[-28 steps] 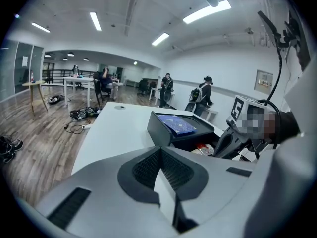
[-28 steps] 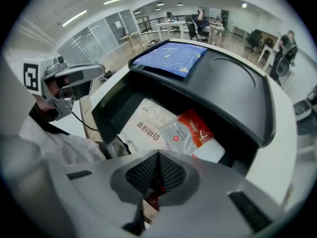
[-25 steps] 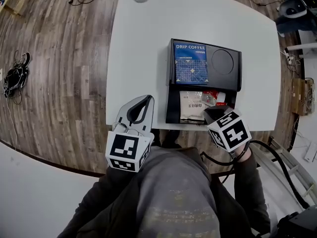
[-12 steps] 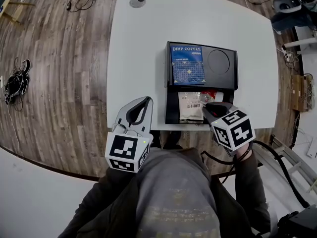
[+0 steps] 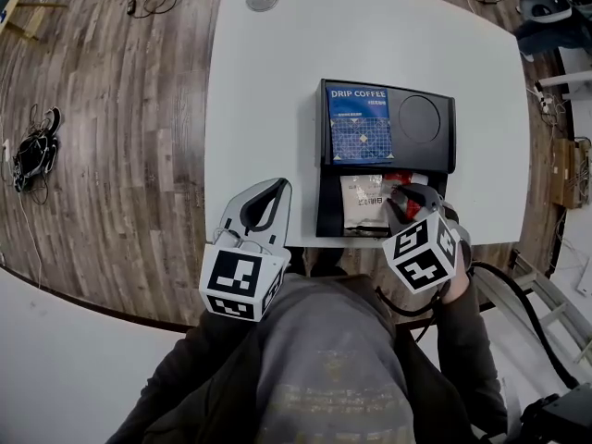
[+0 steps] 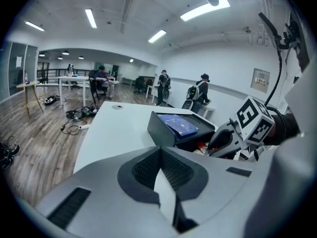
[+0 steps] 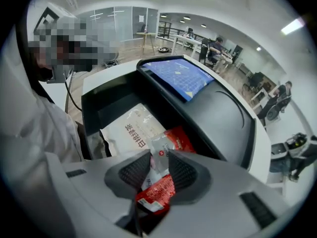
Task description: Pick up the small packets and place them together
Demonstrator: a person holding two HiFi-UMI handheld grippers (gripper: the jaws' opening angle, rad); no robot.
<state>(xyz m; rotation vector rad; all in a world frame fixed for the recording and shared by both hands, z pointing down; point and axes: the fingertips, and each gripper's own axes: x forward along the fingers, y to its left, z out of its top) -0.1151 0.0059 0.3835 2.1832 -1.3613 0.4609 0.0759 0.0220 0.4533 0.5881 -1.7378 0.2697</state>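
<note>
red packet (image 7: 157,192) between just-opened right tongs (image 7: 159,154)

Brightly, evenly lit from ceiling strips (image 6: 205,10) above the table (image 5: 268,91); faint shadows on it; fisheye-bent edges, dark corners, blurred close up.

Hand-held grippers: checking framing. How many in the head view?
2: left hand-held gripper left of the black tray; right hand-held gripper over its open front, jaws just opening, red packet between them.
</note>
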